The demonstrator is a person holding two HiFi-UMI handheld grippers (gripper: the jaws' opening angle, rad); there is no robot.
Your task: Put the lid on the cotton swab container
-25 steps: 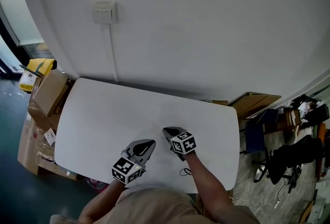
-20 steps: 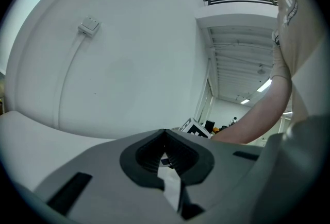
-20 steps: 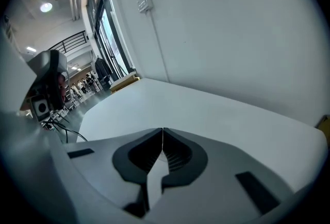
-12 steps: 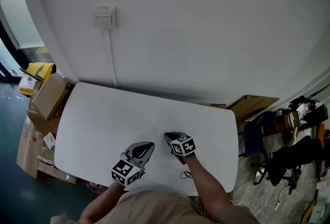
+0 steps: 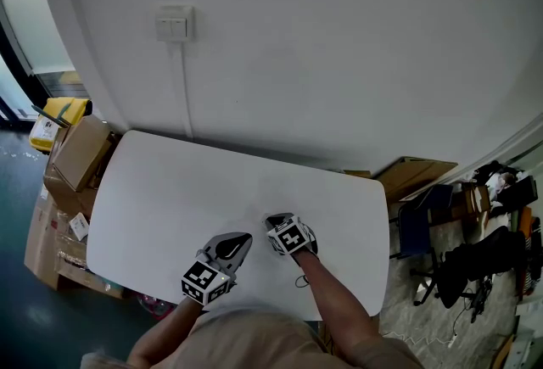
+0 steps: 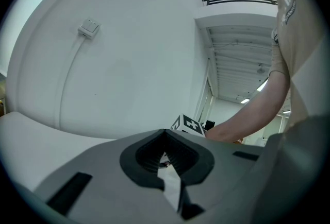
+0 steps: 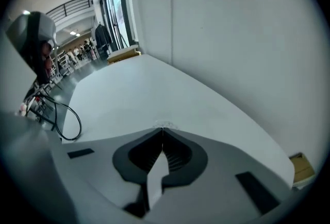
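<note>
A: Jaw state?

B: Left gripper [image 5: 242, 240], lower centre of the head view: jaws together, nothing between them. Right gripper [image 5: 276, 221], just beside it: jaws together too. There is a pale speck at their tips in the right gripper view, too small to name.

A: Container? Lid?

B: Neither shows in any view. On the table [image 5: 170, 189] I see the grippers and a thin cable [image 5: 301, 281] near its lower edge.

A: Risks?

B: Judgement only: the task looks unstarted. Jaws left together on approach would shove the lid or tip the container instead of taking it. The cable lies by the right forearm, and a sweep there could drag it.
</note>
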